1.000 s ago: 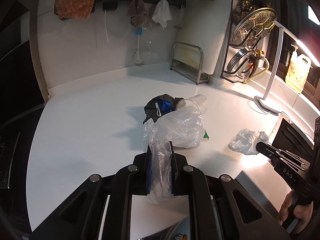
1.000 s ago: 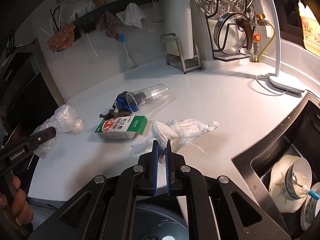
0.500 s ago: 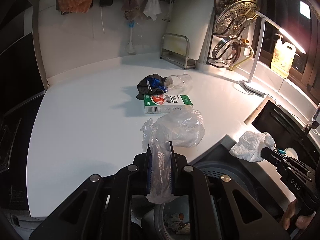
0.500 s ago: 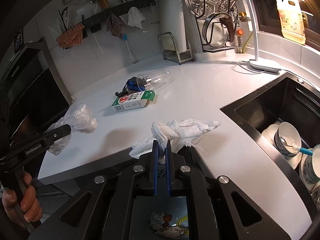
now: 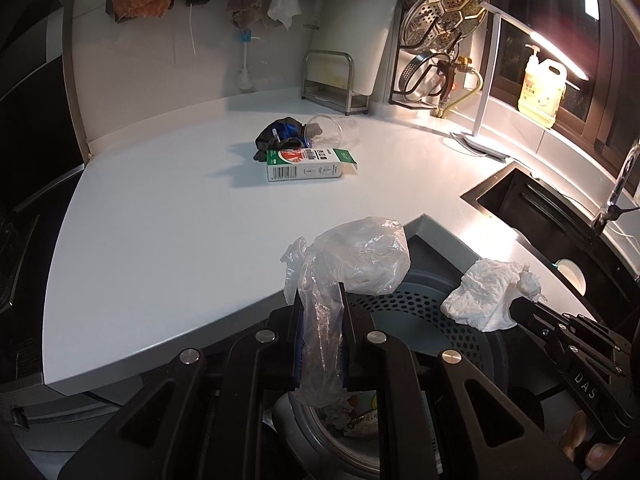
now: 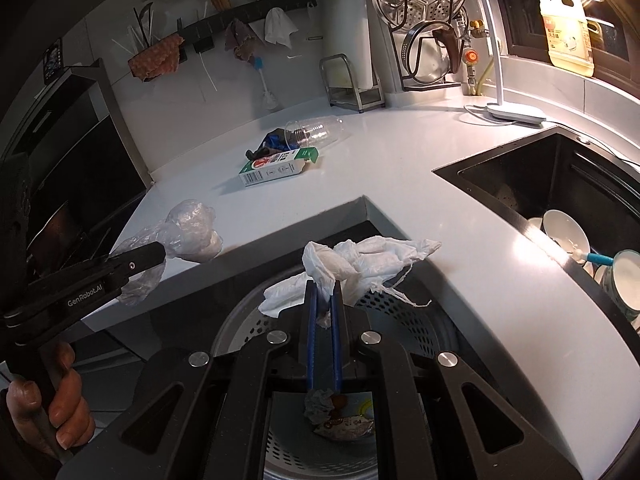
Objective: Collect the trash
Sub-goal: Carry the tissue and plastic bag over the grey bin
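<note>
- Left gripper (image 5: 320, 292) — fingers pinched on a clear plastic bag (image 5: 360, 260), held off the countertop (image 5: 180, 232) edge, above the perforated trash bin (image 5: 452, 332).
- Right gripper (image 6: 323, 292) — pressed onto a crumpled white tissue (image 6: 360, 264), above the same bin.
- Green-white carton (image 5: 306, 164), clear cup (image 5: 332, 130) and dark wrapper (image 5: 276, 138) lie mid-countertop, toward its back edge.
- Sink (image 6: 532, 188) at right holds bowls.

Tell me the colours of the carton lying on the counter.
Green and white carton with a red mark, clearest in the left wrist view.
</note>
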Demonstrator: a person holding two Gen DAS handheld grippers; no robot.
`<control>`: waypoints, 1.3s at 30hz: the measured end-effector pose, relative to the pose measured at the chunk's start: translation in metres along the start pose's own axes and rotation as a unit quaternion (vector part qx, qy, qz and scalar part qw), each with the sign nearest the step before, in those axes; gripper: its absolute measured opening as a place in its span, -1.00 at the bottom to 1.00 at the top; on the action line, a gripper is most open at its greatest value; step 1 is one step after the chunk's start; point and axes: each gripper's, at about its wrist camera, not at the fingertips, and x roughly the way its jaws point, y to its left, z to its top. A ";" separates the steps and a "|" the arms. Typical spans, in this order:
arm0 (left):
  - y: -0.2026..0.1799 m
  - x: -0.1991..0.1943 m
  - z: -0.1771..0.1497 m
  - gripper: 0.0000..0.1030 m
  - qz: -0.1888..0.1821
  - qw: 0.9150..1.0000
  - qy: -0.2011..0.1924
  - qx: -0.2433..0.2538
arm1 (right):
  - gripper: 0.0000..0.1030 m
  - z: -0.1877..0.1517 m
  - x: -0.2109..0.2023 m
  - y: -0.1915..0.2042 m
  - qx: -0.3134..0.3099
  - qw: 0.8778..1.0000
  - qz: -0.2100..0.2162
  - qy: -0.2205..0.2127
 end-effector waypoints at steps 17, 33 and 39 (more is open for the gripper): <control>-0.018 0.018 -0.060 -0.74 -0.005 0.998 0.047 0.034 | -0.87 -0.066 0.015 -0.015 0.043 0.999 0.004 0.034; -0.023 0.039 -0.078 -0.74 -0.004 0.996 0.079 0.034 | -0.87 -0.077 0.032 -0.012 0.043 0.997 0.006 0.067; -0.016 0.046 -0.078 -0.69 -0.012 0.995 0.094 0.017 | -0.84 -0.078 0.035 -0.012 0.043 0.997 0.008 0.068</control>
